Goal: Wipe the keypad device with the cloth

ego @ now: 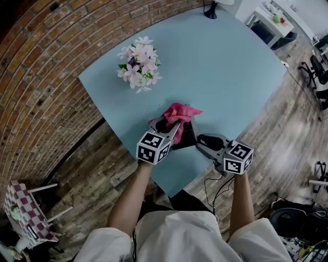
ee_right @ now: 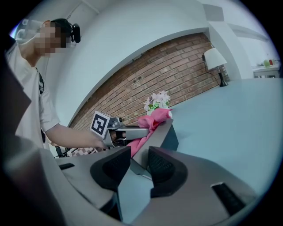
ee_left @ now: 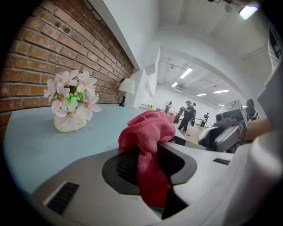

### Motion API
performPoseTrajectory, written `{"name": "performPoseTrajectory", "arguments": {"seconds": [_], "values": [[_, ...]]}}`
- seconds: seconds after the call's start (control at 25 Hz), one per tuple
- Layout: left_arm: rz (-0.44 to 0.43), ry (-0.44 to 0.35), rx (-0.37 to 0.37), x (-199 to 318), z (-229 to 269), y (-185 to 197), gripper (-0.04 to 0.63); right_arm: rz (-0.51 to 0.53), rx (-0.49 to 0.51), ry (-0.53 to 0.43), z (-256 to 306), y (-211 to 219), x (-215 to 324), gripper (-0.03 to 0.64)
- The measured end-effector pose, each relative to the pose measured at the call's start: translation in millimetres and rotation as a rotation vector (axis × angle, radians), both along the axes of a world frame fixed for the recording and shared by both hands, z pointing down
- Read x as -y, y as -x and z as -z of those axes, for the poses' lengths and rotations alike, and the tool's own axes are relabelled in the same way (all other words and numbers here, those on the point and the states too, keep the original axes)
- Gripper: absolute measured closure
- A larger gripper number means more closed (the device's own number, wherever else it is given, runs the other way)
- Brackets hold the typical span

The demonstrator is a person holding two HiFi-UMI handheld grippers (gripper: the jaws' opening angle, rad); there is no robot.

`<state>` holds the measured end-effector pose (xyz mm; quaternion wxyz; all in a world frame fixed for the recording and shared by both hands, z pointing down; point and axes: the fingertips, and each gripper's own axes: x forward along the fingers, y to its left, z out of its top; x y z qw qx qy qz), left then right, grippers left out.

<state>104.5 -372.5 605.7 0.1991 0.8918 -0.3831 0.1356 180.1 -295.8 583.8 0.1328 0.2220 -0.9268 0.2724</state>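
A pink cloth [ego: 180, 112] is bunched over the far end of the dark keypad device [ego: 185, 137] near the blue table's [ego: 230, 77] front edge. My left gripper [ego: 174, 128] is shut on the cloth [ee_left: 148, 128], which hangs down between its jaws and hides most of the device in the left gripper view. My right gripper [ego: 199, 140] is at the device's near right corner. In the right gripper view that grey sloped corner [ee_right: 154, 141] fills the gap of my right gripper [ee_right: 139, 161], and both pads lie against it. The cloth [ee_right: 154, 118] tops the device there.
A vase of pink and white flowers [ego: 138, 64] stands at the table's far left. A lamp [ego: 210, 10] sits at the far corner. A brick wall runs along the left. A checked seat [ego: 23, 212] is on the floor at lower left. People [ee_left: 188, 114] stand far off in the room.
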Motion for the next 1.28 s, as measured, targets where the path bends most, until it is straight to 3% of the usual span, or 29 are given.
{"name": "performPoseTrajectory", "arguments": {"seconds": [0.36, 0.48, 0.84, 0.96, 1.04, 1.28], "values": [[0.067, 0.044, 0.091, 7, -28, 35, 0.449, 0.009, -0.055, -0.011, -1, 2, 0, 0.469], [0.103, 0.016, 0.102, 3, -23, 51, 0.451, -0.022, -0.092, -0.025, 1, 0, -2, 0.469], [0.127, -0.064, 0.110, -28, 18, 95, 0.453, -0.308, -0.239, -0.119, 32, -20, 3, 0.469], [0.116, -0.093, 0.103, -43, 39, 105, 0.453, -0.379, -0.275, -0.162, 55, -16, -6, 0.475], [0.106, -0.112, 0.098, -53, 53, 112, 0.453, -0.429, -0.283, -0.192, 72, -12, -12, 0.524], [0.060, -0.178, 0.090, -79, 94, 129, 0.453, -0.542, -0.333, -0.225, 105, 2, -38, 0.526]]}}
